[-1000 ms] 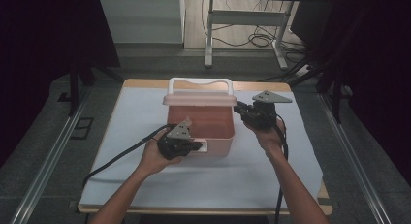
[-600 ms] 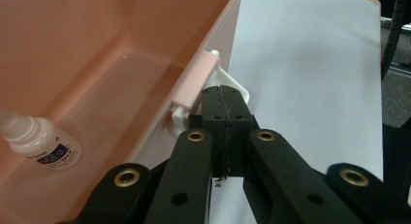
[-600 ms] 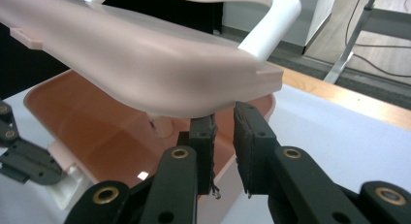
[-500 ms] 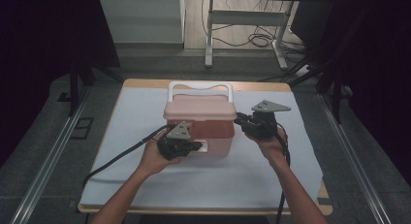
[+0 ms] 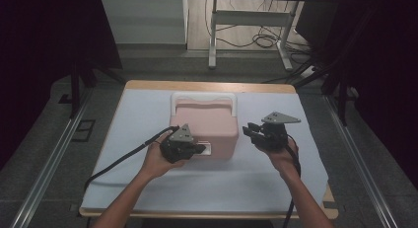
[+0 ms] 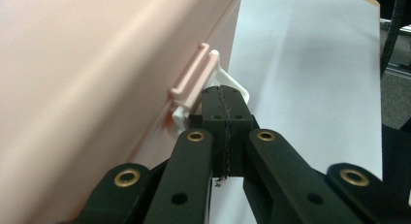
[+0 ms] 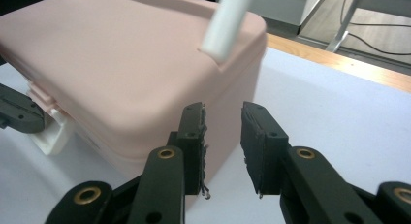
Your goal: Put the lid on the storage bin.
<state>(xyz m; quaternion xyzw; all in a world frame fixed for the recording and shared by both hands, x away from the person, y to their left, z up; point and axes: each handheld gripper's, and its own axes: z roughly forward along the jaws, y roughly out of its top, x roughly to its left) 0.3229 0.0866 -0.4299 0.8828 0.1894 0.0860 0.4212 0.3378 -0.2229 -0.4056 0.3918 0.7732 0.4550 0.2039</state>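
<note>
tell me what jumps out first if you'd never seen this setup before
The pink lidded box with its white carry handle stands mid-table on the pale cloth, the one spot of colour. The left gripper, jaws shut, sits at the white latch on the box's near side. The right gripper hangs just off the box's right side, its jaws apart and just opening, nothing between them.

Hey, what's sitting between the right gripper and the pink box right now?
Nothing: in the high view, bare white table cover separates the right gripper from the pink box.
</note>
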